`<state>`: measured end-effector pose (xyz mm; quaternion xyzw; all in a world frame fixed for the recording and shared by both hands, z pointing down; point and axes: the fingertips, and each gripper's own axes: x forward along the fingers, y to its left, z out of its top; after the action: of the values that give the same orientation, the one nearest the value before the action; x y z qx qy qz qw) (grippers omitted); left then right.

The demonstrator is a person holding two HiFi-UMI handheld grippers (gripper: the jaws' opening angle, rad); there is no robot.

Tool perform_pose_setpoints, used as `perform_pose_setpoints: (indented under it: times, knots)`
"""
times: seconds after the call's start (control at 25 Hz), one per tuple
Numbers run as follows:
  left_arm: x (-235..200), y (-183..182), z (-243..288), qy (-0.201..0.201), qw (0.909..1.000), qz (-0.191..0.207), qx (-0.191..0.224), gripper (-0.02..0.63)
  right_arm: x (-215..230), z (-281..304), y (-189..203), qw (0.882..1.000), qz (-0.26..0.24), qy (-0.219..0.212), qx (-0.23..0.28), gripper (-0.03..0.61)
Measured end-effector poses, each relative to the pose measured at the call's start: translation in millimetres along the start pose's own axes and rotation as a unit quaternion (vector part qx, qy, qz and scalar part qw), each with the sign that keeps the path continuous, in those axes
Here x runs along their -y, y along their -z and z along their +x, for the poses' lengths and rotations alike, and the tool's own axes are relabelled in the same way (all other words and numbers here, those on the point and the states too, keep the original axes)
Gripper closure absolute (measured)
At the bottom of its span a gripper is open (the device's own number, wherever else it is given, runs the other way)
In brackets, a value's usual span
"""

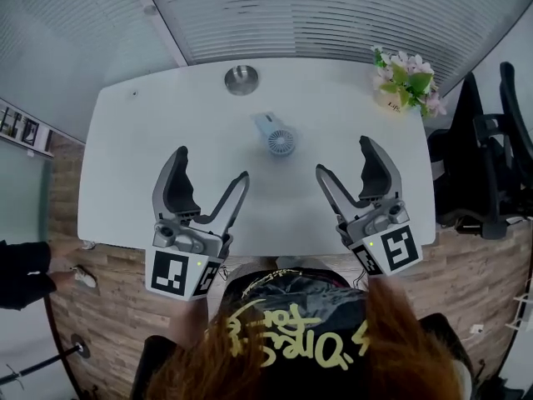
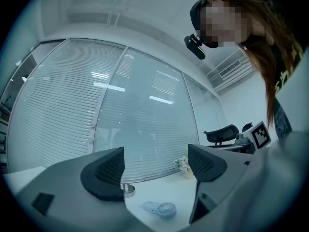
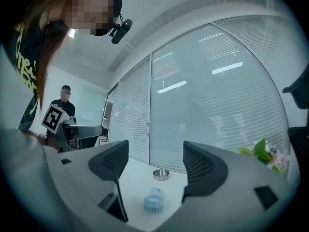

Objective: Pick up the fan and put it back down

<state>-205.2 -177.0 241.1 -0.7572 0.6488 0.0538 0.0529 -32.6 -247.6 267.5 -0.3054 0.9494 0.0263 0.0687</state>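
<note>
A small pale-blue handheld fan (image 1: 276, 135) lies flat on the white table (image 1: 150, 140), round grille toward me and handle pointing away. It shows low between the jaws in the left gripper view (image 2: 160, 209) and the right gripper view (image 3: 153, 201). My left gripper (image 1: 213, 169) is held above the table's near left side, open and empty. My right gripper (image 1: 340, 158) hovers over the near right side, also open and empty. Both are well short of the fan.
A round metal dish (image 1: 241, 79) sits at the table's far edge behind the fan. A vase of flowers (image 1: 404, 82) stands at the far right corner. Black office chairs (image 1: 479, 157) crowd the right side. Glass walls with blinds lie beyond.
</note>
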Motion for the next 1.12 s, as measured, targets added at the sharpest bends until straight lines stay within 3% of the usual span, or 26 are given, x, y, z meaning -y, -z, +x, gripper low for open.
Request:
perform_pose_setpoints:
  times: [0.76,1.12]
  knots:
    - [-46,19,29,0.023,0.9993,-0.022,-0.019,0.206,-5,50,26,1.000,0.011,0.009,-0.026,0.242]
    - [-63,42,25,0.022,0.9982,-0.041,-0.037,0.206,-13,80,90,0.994,0.017,-0.006,-0.104,0.242]
